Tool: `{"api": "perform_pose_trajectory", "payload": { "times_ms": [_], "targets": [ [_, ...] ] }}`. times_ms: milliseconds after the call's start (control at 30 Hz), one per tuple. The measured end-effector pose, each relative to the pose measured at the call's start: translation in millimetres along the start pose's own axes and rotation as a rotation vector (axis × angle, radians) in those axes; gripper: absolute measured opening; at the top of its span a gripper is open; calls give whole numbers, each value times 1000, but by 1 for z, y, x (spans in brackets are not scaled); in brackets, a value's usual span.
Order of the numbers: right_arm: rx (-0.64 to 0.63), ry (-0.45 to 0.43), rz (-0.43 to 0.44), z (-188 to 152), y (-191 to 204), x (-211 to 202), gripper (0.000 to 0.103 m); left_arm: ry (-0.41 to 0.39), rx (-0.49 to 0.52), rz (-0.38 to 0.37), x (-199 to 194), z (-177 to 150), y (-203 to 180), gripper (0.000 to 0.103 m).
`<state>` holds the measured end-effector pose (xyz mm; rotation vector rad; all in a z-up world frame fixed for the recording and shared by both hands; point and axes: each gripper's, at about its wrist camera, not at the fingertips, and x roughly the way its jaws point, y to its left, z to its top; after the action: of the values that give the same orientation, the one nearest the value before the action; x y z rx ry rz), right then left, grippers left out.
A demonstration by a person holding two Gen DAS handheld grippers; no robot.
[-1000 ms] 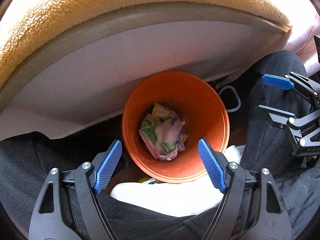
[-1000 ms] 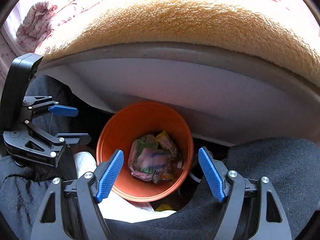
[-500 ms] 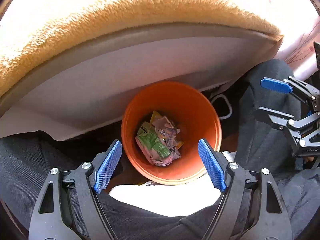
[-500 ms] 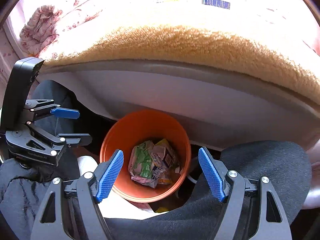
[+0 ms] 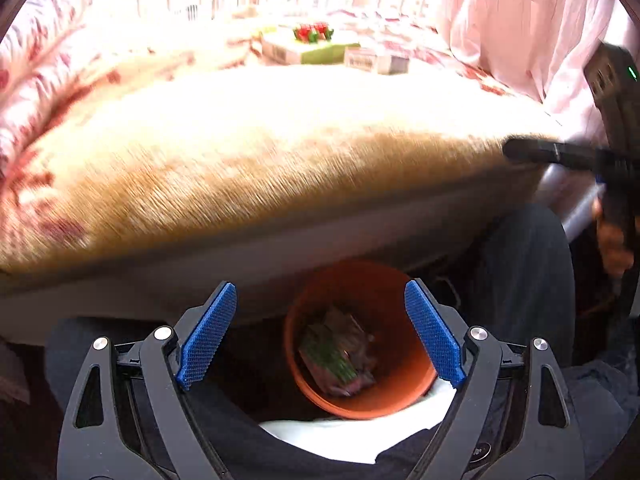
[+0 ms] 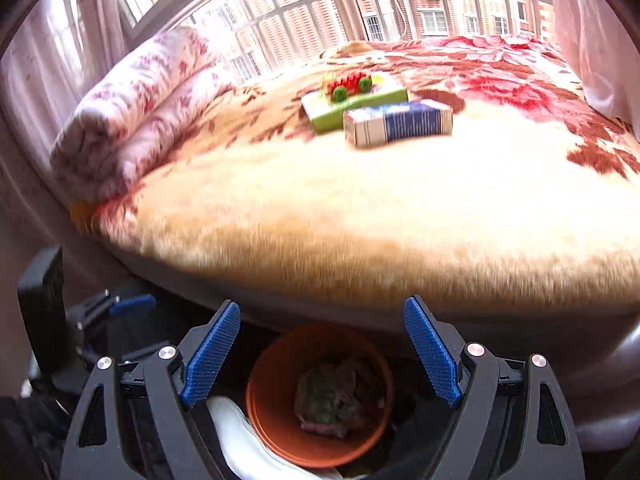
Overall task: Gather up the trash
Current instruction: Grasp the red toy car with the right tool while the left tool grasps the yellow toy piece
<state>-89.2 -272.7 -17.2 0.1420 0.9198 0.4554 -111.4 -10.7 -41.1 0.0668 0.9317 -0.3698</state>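
Right wrist alone shows window, blue box.

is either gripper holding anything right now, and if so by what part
Nothing is held. The left gripper and the right gripper are both open and empty, above the orange bin with the wrappers in it.

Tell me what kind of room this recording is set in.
Most likely a bedroom: a bed with a floral plush blanket, a rolled quilt at its side, and a large window behind. An orange bin sits below the bed's edge.
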Motion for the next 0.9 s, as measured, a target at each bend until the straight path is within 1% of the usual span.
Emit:
{"api": "perform_pose_trajectory", "payload": {
  "times_ms": [133,267,400,433,533,700,900],
  "targets": [
    [33,-28,10,45,-7,1,83,-31,-12,17,-3,12,6,84],
    [-39,-59,-36,99,-3,10,83,-38,-37,8,0,25,18,84],
    [-92,-49,-57,151,-1,39,84,-50,-63,-6,4,36,27,84],
    [-110,-45,-69,163,0,50,87,-57,-64,-6,4,38,29,84],
    [-158,-32,-119,192,1,84,89,-77,-65,7,7,45,32,84],
    [-281,23,-218,227,4,140,90,-97,-82,12,9,63,46,84],
    [-372,97,-244,249,6,181,90,-112,-121,6,13,83,67,84]
  ]
}}
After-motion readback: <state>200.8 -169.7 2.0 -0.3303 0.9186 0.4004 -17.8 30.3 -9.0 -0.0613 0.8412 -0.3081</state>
